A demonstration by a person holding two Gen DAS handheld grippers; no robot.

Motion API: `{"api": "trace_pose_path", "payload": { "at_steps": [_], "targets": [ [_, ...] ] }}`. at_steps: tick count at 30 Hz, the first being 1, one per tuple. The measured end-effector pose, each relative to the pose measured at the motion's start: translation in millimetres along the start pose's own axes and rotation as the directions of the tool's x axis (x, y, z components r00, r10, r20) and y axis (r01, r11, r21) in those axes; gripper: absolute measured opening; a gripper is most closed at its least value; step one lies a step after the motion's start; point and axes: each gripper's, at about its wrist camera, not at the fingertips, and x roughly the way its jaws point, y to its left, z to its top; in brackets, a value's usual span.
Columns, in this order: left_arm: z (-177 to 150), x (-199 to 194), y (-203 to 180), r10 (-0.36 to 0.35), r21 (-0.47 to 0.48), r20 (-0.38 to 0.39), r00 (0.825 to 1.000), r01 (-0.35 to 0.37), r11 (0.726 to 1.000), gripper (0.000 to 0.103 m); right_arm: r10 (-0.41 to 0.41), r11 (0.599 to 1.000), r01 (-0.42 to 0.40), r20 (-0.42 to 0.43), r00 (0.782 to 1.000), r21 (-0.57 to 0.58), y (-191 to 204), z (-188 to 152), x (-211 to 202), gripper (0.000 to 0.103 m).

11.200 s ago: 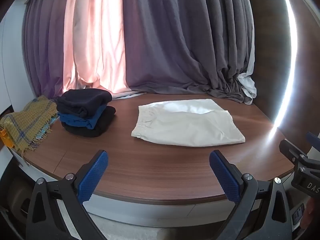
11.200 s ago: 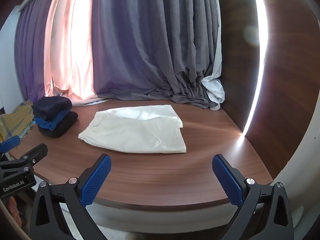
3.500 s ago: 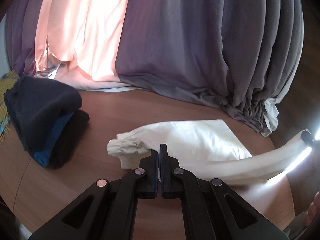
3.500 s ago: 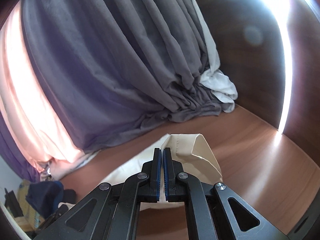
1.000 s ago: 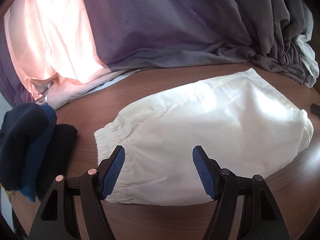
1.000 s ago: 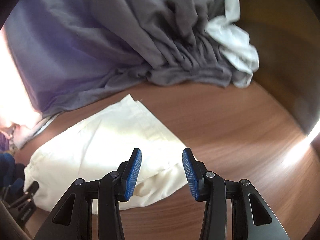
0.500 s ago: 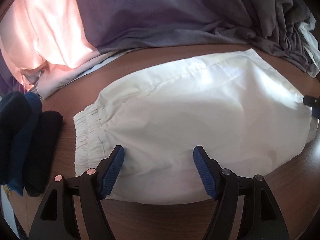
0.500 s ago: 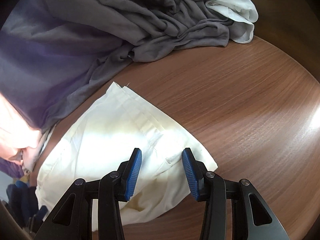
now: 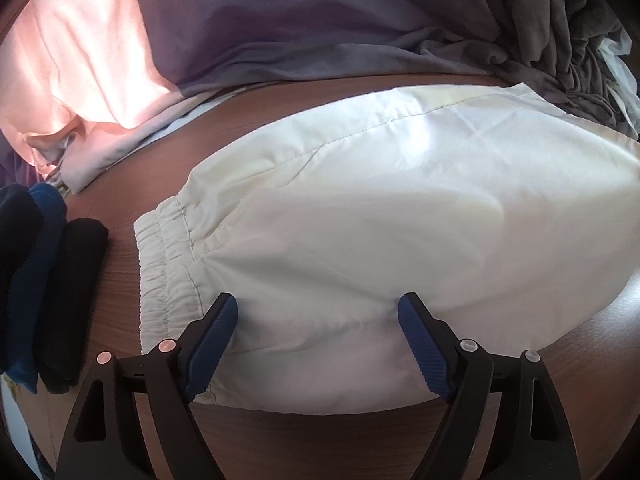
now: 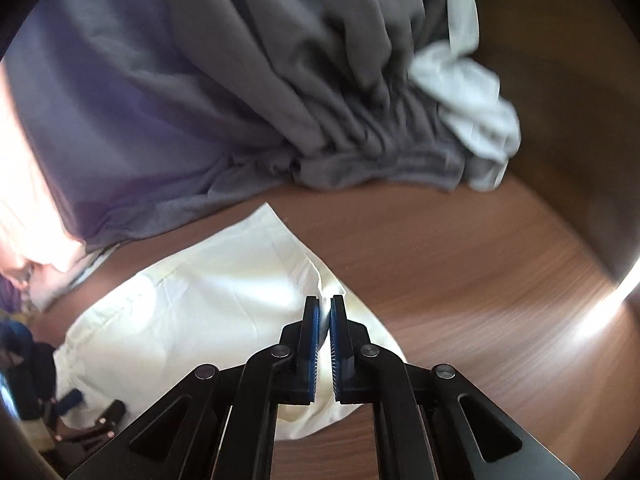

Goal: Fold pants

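Beside the dark clothes stack (image 9: 36, 280), cream pants (image 9: 400, 220) lie flat, left gripper (image 9: 316, 312) spread over the waistband side for a grasp, right gripper (image 10: 324, 312) pressed together, its grip on the hem unclear.

One pair of cream pants (image 9: 400, 220) spread on one wooden bench (image 9: 360, 432), three dark folded garments (image 9: 36, 280) stacked at the left, two grippers, left gripper (image 9: 318, 320) and right gripper (image 10: 324, 312), one grey curtain (image 10: 240, 80), one pink curtain (image 9: 80, 60), one white cloth (image 10: 468, 100)
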Motion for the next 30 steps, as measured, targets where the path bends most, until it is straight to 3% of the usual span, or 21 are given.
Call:
{"api": "trace_pose_path", "payload": {
  "at_steps": [5, 9, 16, 23, 25, 26, 28, 30],
  "targets": [
    [8, 5, -2, -0.066, -0.001, -0.066, 0.996, 0.066, 0.998, 0.086, -0.084, 0.995, 0.086, 0.031, 0.996, -0.048, -2, -4, -17, 0.006],
    [14, 8, -4, -0.095, 0.009, -0.109, 0.989, 0.097, 0.995, 0.089, -0.148, 0.989, 0.146, -0.062, 0.987, -0.029, -16, -17, -4, 0.006],
    [15, 8, -6, -0.106, 0.009, -0.107, 0.989, 0.107, 0.994, 0.093, -0.194, 0.981, 0.193, -0.164, 0.967, -0.018, -31, -45, 13, 0.006],
    [15, 3, -9, -0.094, 0.04, -0.1, 0.991, 0.098, 0.994, 0.093, -0.219, 0.975, 0.21, -0.185, 0.958, -0.065, -28, -52, 26, 0.007],
    [15, -13, -11, -0.077, 0.06, -0.054, 0.996, 0.081, 0.995, 0.092, -0.213, 0.977, 0.205, -0.184, 0.96, -0.061, -27, -49, 22, 0.015],
    [15, -23, -10, -0.079, 0.062, -0.013, 0.997, 0.08, 0.995, 0.092, -0.21, 0.978, 0.205, -0.172, 0.962, -0.049, -27, -47, 18, 0.03],
    [15, -48, -4, -0.08, 0.062, 0.087, 0.993, 0.075, 0.995, 0.093, -0.21, 0.978, 0.209, -0.118, 0.97, -0.021, -27, -41, 4, 0.043],
    [16, -63, 5, -0.057, 0.051, 0.161, 0.985, 0.05, 0.997, 0.093, -0.208, 0.978, 0.207, -0.057, 0.976, -0.025, -22, -33, -9, 0.043]
  ]
}}
